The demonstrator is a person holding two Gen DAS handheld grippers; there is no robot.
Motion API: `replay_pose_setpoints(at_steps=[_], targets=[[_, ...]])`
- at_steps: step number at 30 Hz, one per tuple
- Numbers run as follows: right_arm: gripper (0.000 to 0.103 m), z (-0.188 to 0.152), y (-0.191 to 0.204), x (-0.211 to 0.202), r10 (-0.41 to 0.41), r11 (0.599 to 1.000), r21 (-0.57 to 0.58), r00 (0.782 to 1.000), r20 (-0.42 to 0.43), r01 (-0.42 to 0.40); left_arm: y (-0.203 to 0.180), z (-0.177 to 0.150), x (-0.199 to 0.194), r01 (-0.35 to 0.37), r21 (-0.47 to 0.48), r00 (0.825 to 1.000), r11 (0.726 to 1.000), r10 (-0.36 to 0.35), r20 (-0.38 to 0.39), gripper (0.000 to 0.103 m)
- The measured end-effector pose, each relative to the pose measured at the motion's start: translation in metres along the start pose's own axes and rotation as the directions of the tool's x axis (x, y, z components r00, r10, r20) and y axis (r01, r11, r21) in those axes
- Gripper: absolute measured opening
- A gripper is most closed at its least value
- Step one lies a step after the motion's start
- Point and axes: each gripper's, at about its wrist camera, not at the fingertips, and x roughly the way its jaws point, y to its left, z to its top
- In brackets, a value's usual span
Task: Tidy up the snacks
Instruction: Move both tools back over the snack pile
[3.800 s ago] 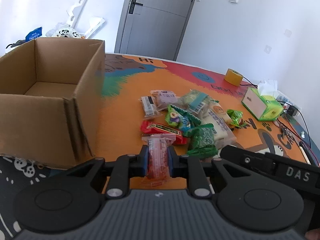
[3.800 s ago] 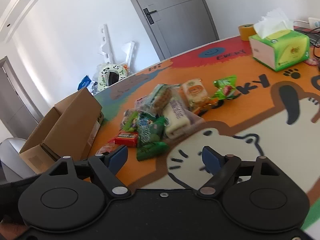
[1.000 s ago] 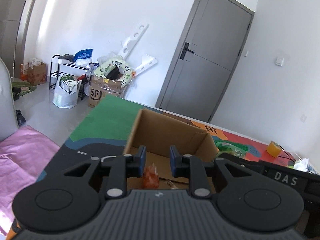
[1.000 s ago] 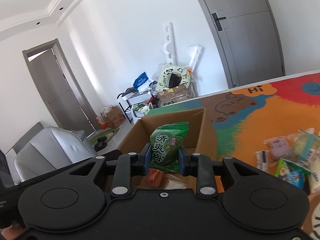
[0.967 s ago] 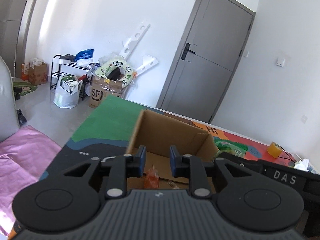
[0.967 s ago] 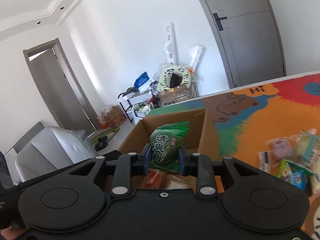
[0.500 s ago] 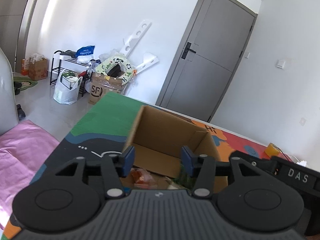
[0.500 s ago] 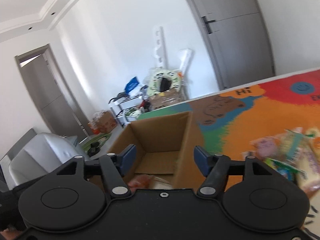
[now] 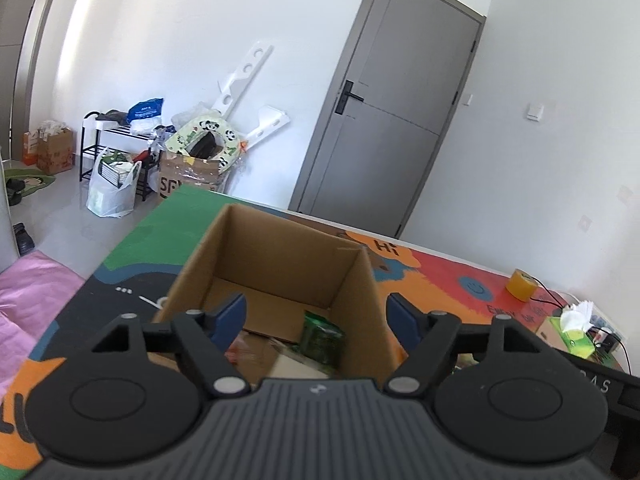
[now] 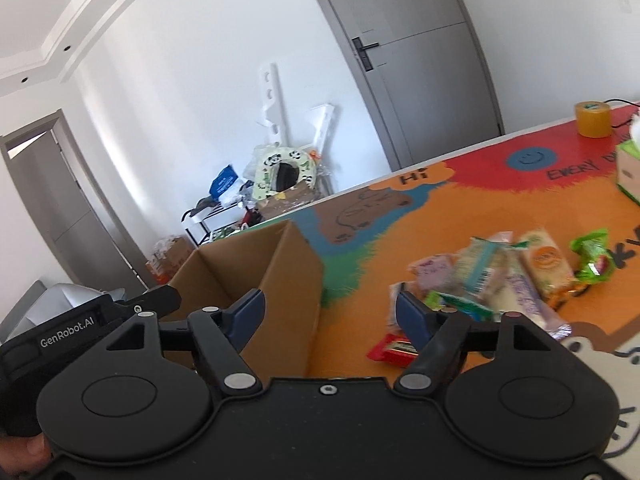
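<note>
An open cardboard box (image 9: pixel 280 264) stands on the colourful table mat; it also shows in the right wrist view (image 10: pixel 256 268). Inside it lie a green snack packet (image 9: pixel 320 338) and a reddish packet (image 9: pixel 244 350). My left gripper (image 9: pixel 316 316) is open and empty above the box's near side. My right gripper (image 10: pixel 330 314) is open and empty, beside the box's right wall. A pile of snack packets (image 10: pixel 504 272) lies on the mat to the right, with a red packet (image 10: pixel 394 350) nearest the gripper.
A yellow tape roll (image 10: pixel 593 118) and a green tissue box (image 9: pixel 570 332) sit at the far right of the table. The table's far edge (image 9: pixel 280 206) runs behind the box. The other gripper's body (image 10: pixel 80 328) is at the left.
Both grippers opened and let their packets fall into the box. The right gripper has swung right towards the snack pile. The left gripper stays over the box.
</note>
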Motion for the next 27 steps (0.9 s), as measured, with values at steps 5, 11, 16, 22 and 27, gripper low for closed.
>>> replay_pose_setpoints(at_steps=[5, 11, 16, 22, 27], targets=[[0.078, 0.000, -0.020, -0.014, -0.034, 0.999, 0.029, 0.999, 0.020, 0.033, -0.017, -0.006, 0.000, 0.032, 0.024, 0.999, 0.999, -0.032, -0.006, 0.077], [0.079, -0.001, -0.045, -0.026, -0.071, 0.995, 0.066, 0.997, 0.030, 0.069, -0.035, -0.014, 0.002, 0.069, 0.042, 0.998, 0.997, -0.068, -0.016, 0.077], [0.079, -0.002, -0.066, -0.036, -0.099, 0.991, 0.099, 0.994, 0.041, 0.095, -0.053, -0.019, 0.003, 0.099, 0.068, 0.995, 0.993, -0.097, -0.029, 0.077], [0.079, -0.006, -0.085, -0.043, -0.121, 0.986, 0.118, 0.992, 0.039, 0.116, -0.072, -0.029, 0.009, 0.122, 0.091, 0.992, 0.988, -0.117, -0.051, 0.077], [0.079, -0.008, -0.101, -0.045, -0.135, 0.982, 0.139, 0.990, 0.037, 0.129, -0.086, -0.036, 0.015, 0.148, 0.111, 0.987, 0.983, -0.140, -0.073, 0.077]])
